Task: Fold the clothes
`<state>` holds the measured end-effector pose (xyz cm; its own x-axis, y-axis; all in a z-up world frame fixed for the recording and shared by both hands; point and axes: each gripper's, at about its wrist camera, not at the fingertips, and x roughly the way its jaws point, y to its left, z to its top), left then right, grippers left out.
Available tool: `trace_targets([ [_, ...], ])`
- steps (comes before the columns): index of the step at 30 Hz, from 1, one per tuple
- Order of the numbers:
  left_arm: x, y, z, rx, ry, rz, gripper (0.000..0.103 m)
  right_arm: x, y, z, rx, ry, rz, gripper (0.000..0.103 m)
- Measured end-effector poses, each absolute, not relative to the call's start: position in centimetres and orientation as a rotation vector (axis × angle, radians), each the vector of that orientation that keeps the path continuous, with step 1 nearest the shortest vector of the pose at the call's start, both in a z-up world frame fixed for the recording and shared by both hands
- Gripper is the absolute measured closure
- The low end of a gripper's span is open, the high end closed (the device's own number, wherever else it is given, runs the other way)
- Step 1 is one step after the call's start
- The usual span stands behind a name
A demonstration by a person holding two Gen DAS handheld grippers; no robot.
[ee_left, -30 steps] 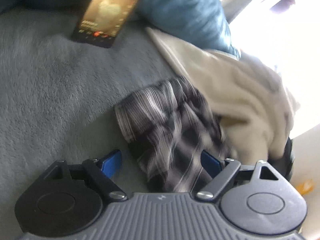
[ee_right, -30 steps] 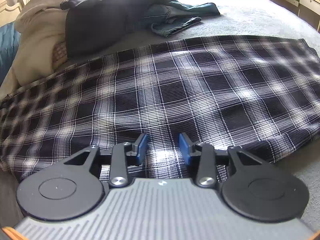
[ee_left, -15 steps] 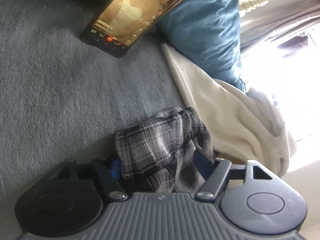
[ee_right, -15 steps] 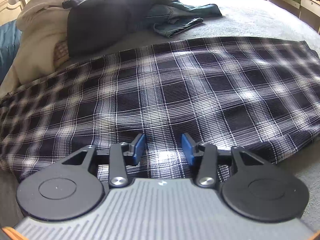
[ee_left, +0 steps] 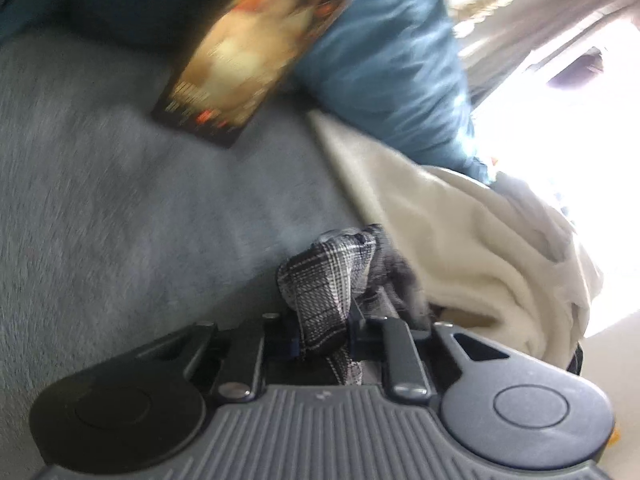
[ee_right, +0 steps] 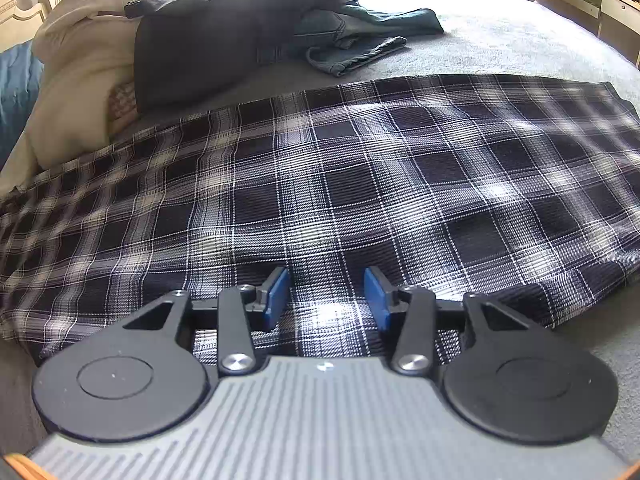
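1. The plaid garment [ee_right: 360,184] is dark navy with white check lines and lies spread nearly flat across the grey bed [ee_right: 500,36], with light ripples in its surface.
2. Its length runs from the bed's left side toward the right side, and the near hem sits close to the bed's front edge.
3. Its left end [ee_left: 328,280] is bunched into a crumpled wad, lifted off the bed just beside a cream blanket [ee_left: 472,248].
4. More clothes lie toward the bed's far edge: a dark garment [ee_right: 216,32] heaped over rumpled blue jeans [ee_right: 352,50], apart from the plaid garment.
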<state>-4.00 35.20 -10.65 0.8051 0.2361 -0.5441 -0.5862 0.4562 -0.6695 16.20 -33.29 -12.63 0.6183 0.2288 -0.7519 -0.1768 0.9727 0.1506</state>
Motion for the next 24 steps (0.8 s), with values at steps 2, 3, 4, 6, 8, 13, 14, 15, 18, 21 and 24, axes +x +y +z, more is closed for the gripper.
trace_targets([
  [2, -3.6, 34.1, -9.3, -0.910, 0.386, 0.501, 0.083, 16.1, -33.3, -12.6, 0.063, 0.873, 0.233, 0.061],
  [3, -3.2, 33.7, -8.5, -0.880, 0.377, 0.485, 0.083, 16.1, -33.3, -12.6, 0.063, 0.872, 0.233, 0.061],
  [4, -3.0, 33.4, -7.7, -0.847, 0.367, 0.467, 0.084, 16.1, -33.3, -12.6, 0.064, 0.872, 0.232, 0.061],
  [6, -2.3, 32.7, -6.2, -0.778, 0.350, 0.430, 0.084, 16.1, -33.4, -12.6, 0.064, 0.872, 0.232, 0.060],
  [8, -1.5, 31.3, -5.1, -0.707, 0.335, 0.387, 0.084, 16.2, -33.3, -12.5, 0.064, 0.872, 0.232, 0.060],
  [13, -1.3, 26.5, -3.1, -0.550, 0.316, 0.289, 0.084, 16.2, -33.4, -12.6, 0.067, 0.872, 0.233, 0.060],
  [14, -1.0, 25.8, -3.0, -0.526, 0.317, 0.272, 0.084, 16.2, -33.4, -12.6, 0.067, 0.872, 0.233, 0.059],
  [15, -0.6, 25.1, -2.8, -0.502, 0.318, 0.255, 0.084, 16.2, -33.4, -12.6, 0.068, 0.872, 0.234, 0.059],
  [18, 0.4, 22.9, -2.9, -0.448, 0.327, 0.203, 0.084, 16.3, -33.4, -12.7, 0.071, 0.872, 0.235, 0.059],
  [21, 1.4, 20.9, -3.5, -0.414, 0.349, 0.151, 0.084, 16.3, -33.4, -12.7, 0.072, 0.872, 0.235, 0.058],
  [24, 2.3, 18.8, -4.7, -0.357, 0.381, 0.109, 0.084, 16.4, -33.4, -12.7, 0.074, 0.872, 0.236, 0.057],
])
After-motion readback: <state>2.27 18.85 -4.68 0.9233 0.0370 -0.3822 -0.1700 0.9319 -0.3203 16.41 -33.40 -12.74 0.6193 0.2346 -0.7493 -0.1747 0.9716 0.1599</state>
